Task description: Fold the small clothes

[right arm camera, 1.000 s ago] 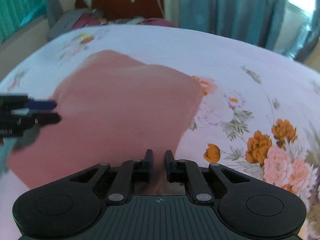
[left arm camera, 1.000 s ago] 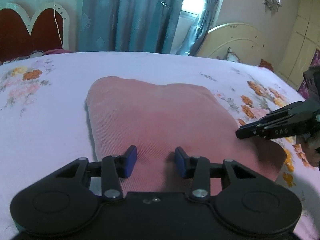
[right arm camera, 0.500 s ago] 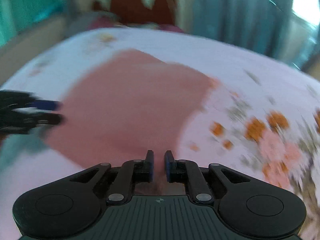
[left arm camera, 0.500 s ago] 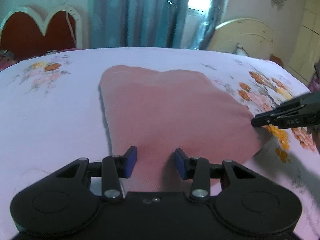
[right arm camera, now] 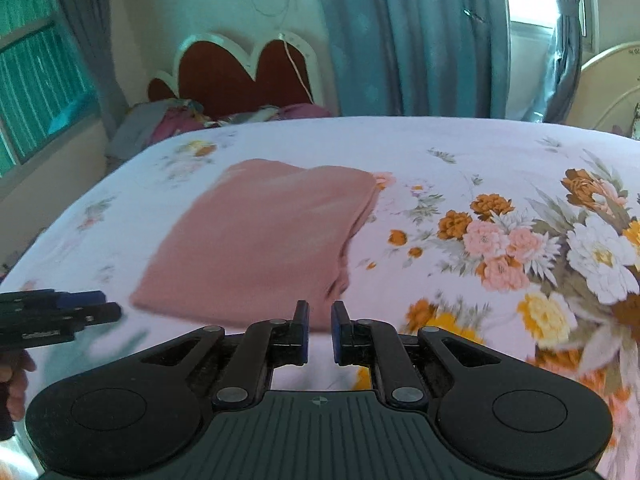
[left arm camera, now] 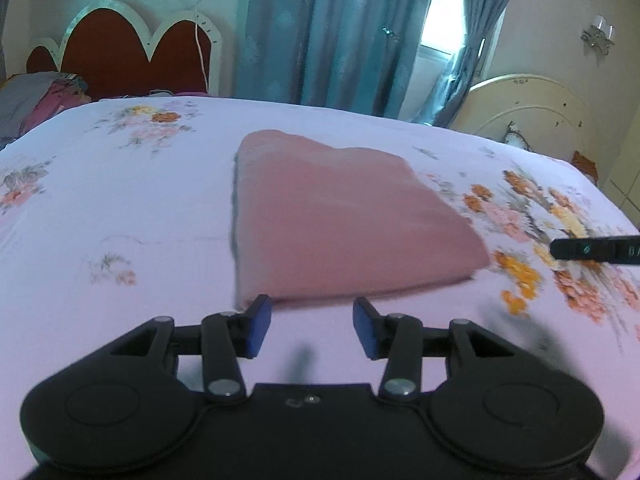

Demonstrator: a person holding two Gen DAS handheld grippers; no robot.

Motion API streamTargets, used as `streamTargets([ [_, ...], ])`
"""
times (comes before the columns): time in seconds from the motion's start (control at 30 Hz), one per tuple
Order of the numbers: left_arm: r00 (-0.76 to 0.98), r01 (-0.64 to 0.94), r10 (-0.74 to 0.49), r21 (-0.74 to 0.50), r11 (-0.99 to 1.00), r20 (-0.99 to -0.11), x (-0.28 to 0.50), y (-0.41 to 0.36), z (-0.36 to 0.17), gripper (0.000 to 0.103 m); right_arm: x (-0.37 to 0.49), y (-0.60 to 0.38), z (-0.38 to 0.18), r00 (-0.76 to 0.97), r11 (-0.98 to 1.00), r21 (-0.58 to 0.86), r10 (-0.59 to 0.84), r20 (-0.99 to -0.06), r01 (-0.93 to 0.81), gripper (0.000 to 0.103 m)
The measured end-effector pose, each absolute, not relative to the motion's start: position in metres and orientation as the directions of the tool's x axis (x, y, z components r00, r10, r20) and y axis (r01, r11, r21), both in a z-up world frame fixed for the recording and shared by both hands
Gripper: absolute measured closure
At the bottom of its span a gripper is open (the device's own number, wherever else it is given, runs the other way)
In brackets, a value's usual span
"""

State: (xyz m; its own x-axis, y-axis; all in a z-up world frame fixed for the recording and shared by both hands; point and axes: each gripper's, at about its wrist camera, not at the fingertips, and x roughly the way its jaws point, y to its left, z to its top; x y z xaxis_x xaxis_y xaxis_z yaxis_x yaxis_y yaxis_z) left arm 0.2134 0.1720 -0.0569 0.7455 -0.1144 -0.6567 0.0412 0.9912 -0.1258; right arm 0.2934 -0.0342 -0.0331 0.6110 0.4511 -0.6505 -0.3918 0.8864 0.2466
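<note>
A pink garment (left arm camera: 344, 224) lies folded into a flat block on the floral bedsheet (left arm camera: 120, 208); it also shows in the right wrist view (right arm camera: 264, 240). My left gripper (left arm camera: 312, 328) is open and empty, just short of the garment's near edge. My right gripper (right arm camera: 319, 330) has its jaws a narrow gap apart with nothing between them, at the garment's near right corner. The right gripper's tip shows at the right edge of the left wrist view (left arm camera: 592, 249), and the left gripper shows at the left of the right wrist view (right arm camera: 64, 312).
A red and white headboard (left arm camera: 120, 52) stands at the far end of the bed, with a pile of clothes (right arm camera: 168, 124) beside it. Blue curtains (left arm camera: 340, 28) hang behind. A cream headboard panel (left arm camera: 532, 116) leans at the far right.
Both grippers have pulled back off the pink garment toward the near side of the bed. The garment lies still and folded.
</note>
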Motion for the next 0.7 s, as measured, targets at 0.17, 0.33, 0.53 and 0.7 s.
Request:
streamTargets([
  [0.17, 0.781, 0.051, -0.101, -0.097, 0.994, -0.617, 0.18, 0.146, -0.038, 0.039, 0.252, -0.034, -0.024, 0.621, 0.881, 0.249, 0.462, -0.634, -0.402, 0.092],
  [0.33, 0.835, 0.022, -0.062, -0.079, 0.997, -0.547, 0.137, 0.125, -0.018, 0.0, 0.216, -0.038, -0.01, 0.656, 0.901, 0.235, 0.428, -0.622, -0.365, 0.058],
  [0.53, 0.842, 0.007, -0.031, -0.047, 0.999, -0.538, 0.087, 0.106, 0.0, 0.0, 0.167, -0.044, 0.01, 0.721, 0.906, 0.213, 0.421, -0.551, -0.366, 0.0],
  [0.7, 0.852, 0.001, -0.012, -0.021, 1.0, -0.523, 0.052, 0.095, 0.012, 0.0, 0.128, -0.044, 0.023, 0.741, 0.917, 0.203, 0.398, -0.541, -0.344, 0.0],
])
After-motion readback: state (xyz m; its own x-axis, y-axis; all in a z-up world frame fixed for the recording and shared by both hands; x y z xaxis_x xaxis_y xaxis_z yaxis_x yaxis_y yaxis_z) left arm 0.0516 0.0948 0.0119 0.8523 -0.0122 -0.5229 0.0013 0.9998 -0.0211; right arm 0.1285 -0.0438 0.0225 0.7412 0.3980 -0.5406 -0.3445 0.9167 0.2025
